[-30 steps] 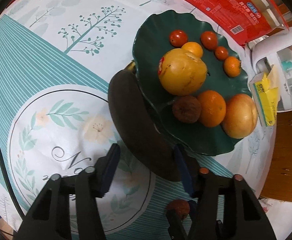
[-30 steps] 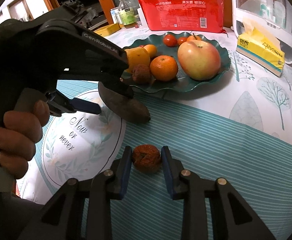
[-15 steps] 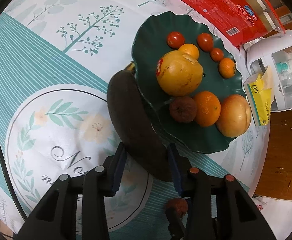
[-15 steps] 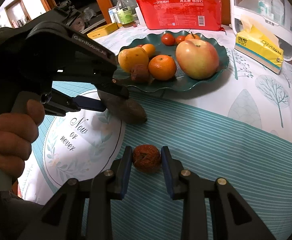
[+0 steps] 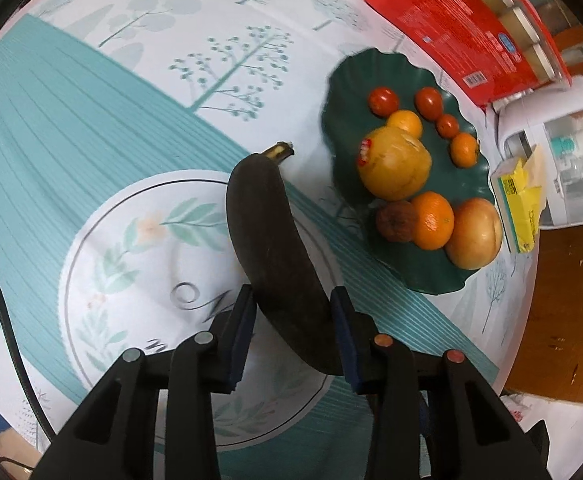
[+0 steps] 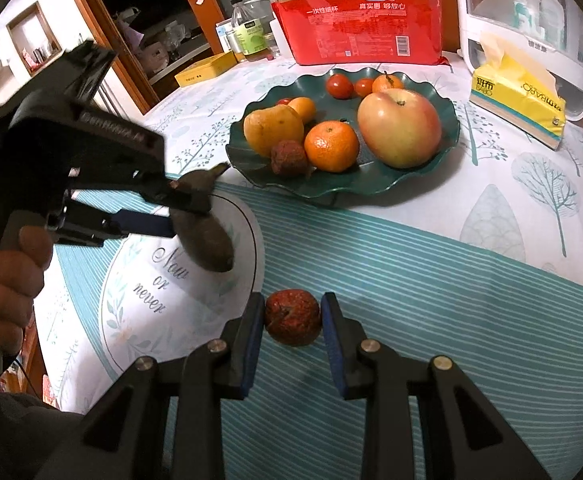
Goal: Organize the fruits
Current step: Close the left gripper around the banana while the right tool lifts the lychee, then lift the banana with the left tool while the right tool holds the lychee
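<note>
**Banana gripped, wrinkled fruit pinched**

Right gripper (image 6: pixel 287 326) pinches a wrinkled red fruit (image 6: pixel 292 317) on the tablecloth (image 6: pixel 411 280). Left gripper (image 5: pixel 293 320), jaws closing, clamps the blackened banana (image 5: pixel 269 236). Beyond, the green plate (image 6: pixel 447 136) holds apple, oranges and tomatoes.

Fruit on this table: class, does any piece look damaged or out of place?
Yes. The banana in the left claw has an almost black peel, so it looks overripe. A shrivelled red fruit between the right claw pads sits off the plate.
</note>
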{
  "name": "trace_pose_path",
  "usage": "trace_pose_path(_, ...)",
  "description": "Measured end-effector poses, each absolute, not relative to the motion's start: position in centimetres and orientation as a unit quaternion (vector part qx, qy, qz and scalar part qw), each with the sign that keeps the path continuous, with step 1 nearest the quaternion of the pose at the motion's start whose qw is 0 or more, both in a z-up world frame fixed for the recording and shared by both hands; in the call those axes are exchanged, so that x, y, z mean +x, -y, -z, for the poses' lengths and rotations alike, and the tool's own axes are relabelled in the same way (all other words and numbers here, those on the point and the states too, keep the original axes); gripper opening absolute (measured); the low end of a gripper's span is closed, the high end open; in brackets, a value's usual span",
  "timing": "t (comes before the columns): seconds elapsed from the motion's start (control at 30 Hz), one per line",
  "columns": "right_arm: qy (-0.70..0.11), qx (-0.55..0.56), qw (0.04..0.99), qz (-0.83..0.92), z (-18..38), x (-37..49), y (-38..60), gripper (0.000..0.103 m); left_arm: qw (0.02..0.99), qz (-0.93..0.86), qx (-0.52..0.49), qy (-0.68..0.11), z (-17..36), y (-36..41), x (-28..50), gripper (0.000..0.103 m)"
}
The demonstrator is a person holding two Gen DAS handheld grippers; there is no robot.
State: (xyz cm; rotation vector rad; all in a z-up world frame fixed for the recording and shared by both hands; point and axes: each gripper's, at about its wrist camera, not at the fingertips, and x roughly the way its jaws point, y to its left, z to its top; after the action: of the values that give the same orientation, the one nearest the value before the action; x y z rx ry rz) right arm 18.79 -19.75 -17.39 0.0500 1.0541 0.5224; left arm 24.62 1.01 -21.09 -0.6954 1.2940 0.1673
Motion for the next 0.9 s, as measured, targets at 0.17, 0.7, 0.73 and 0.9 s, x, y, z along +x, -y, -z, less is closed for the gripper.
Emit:
trace_pose_path(0.17,-0.493,0.028,0.834,-0.246,16.6,19.0,19.6,0.029,0.750,-0.079,-0.327,-0.569,19.9,-2.6,23.4,0.035)
trace_pose_path(0.7,-0.465,0.030,0.855,-0.228,12.8,19.5,19.1,0.029,0.793,-0.056,-0.352,-0.495,14.4,-6.4,22.6,0.031)
trace_pose_path(0.73,-0.463,0.030,0.856,-0.225,12.6,19.6,19.0,0.029,0.794,-0.054,-0.352,-0.492,14.1,-6.7,22.7,0.029)
trace_pose_path(0.9,-0.453,0.037,0.865,-0.212,11.7,20.0,18.6,0.029,0.807,-0.032,-0.360,-0.468,12.2,-7.9,23.2,0.006)
